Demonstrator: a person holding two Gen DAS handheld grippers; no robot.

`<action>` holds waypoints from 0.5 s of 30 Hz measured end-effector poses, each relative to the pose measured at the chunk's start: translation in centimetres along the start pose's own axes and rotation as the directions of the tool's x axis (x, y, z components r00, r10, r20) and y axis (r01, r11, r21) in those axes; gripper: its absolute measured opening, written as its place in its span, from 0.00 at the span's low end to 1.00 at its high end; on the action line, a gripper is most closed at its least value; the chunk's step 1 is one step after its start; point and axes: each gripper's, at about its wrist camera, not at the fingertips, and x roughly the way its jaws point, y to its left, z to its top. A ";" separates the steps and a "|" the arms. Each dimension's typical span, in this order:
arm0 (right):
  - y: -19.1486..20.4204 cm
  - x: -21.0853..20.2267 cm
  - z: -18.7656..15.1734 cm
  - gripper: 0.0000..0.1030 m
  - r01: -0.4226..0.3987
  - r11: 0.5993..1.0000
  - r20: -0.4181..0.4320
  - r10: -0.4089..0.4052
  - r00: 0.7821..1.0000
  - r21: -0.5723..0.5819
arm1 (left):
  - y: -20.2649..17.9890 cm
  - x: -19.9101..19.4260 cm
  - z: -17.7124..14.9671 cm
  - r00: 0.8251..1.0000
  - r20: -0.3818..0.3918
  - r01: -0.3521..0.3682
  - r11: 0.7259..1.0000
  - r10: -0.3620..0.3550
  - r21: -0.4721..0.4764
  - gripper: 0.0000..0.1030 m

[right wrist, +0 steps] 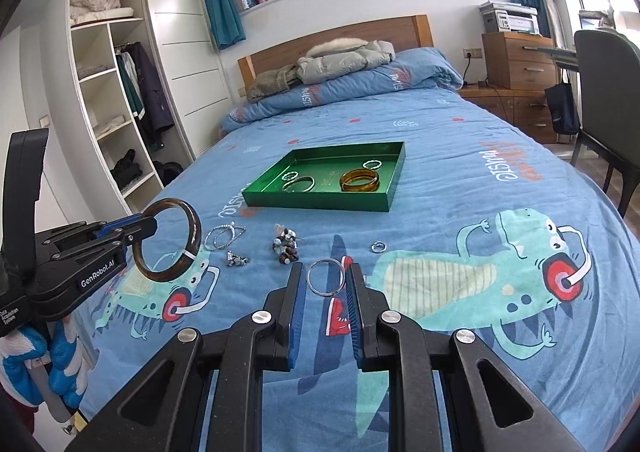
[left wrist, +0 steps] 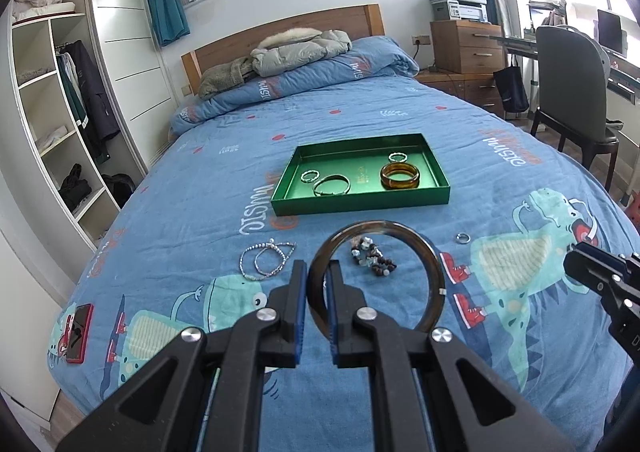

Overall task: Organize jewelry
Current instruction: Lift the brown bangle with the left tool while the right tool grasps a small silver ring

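My left gripper (left wrist: pixel 318 272) is shut on a dark brown bangle (left wrist: pixel 434 272), held above the bed; the bangle also shows in the right wrist view (right wrist: pixel 196 230). My right gripper (right wrist: pixel 325 278) has its jaws on both sides of a thin silver bangle (right wrist: pixel 326 277); it seems to grip it just above the sheet. A green tray (left wrist: pixel 360 204) (right wrist: pixel 316 204) holds an amber bangle (left wrist: pixel 400 176), a silver bangle (left wrist: pixel 331 186) and two small rings. On the bed lie a beaded bracelet (left wrist: pixel 372 256), a silver chain bracelet (left wrist: pixel 266 260) and a ring (left wrist: pixel 462 238).
A red phone (left wrist: pixel 79 332) lies near the bed's left edge. A folded quilt and jackets (left wrist: pixel 300 52) sit at the headboard. A wardrobe stands left, a chair (left wrist: pixel 572 92) and desk right. A small silver trinket (right wrist: pixel 236 259) lies on the sheet.
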 end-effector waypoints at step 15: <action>-1.5 5.1 8.3 0.19 0.017 0.998 0.023 -0.016 1.000 -0.052 | 4.3 7.1 8.9 1.000 -0.006 -0.021 0.999 0.021 -0.036 0.08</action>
